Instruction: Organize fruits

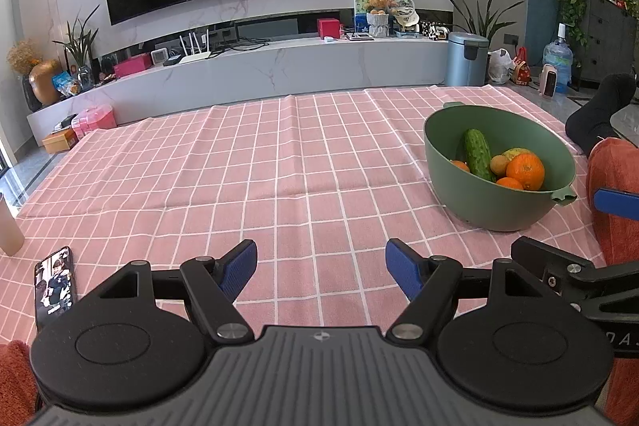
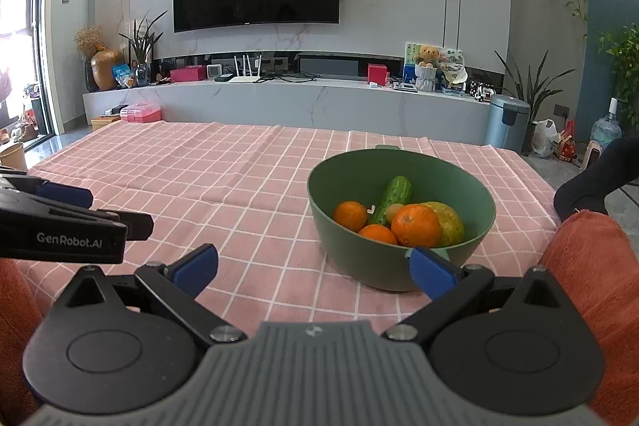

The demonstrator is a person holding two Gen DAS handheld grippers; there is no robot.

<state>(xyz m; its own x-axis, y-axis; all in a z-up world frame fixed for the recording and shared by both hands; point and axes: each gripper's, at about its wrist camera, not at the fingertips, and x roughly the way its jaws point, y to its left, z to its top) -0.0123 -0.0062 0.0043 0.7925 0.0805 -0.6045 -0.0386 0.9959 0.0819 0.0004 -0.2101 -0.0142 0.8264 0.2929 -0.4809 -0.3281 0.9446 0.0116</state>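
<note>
A green bowl [image 1: 479, 202] stands on the pink checked tablecloth [image 1: 279, 166], right of centre. It holds a cucumber [image 1: 477, 154], several oranges [image 1: 525, 171], a kiwi [image 1: 500, 164] and a yellow-green fruit [image 2: 449, 222]. My left gripper [image 1: 321, 272] is open and empty, low over the cloth, left of the bowl. My right gripper [image 2: 313, 268] is open and empty, just in front of the bowl [image 2: 359, 258], its right finger near the rim. The cucumber [image 2: 393, 198] and oranges [image 2: 415, 224] also show in the right wrist view.
A phone [image 1: 54, 286] and a beige cup [image 1: 10, 230] lie at the cloth's left edge. An orange-red cushion [image 2: 587, 266] sits at the right. A dark-socked foot [image 1: 599, 110] rests past the table's right corner. A TV console stands behind.
</note>
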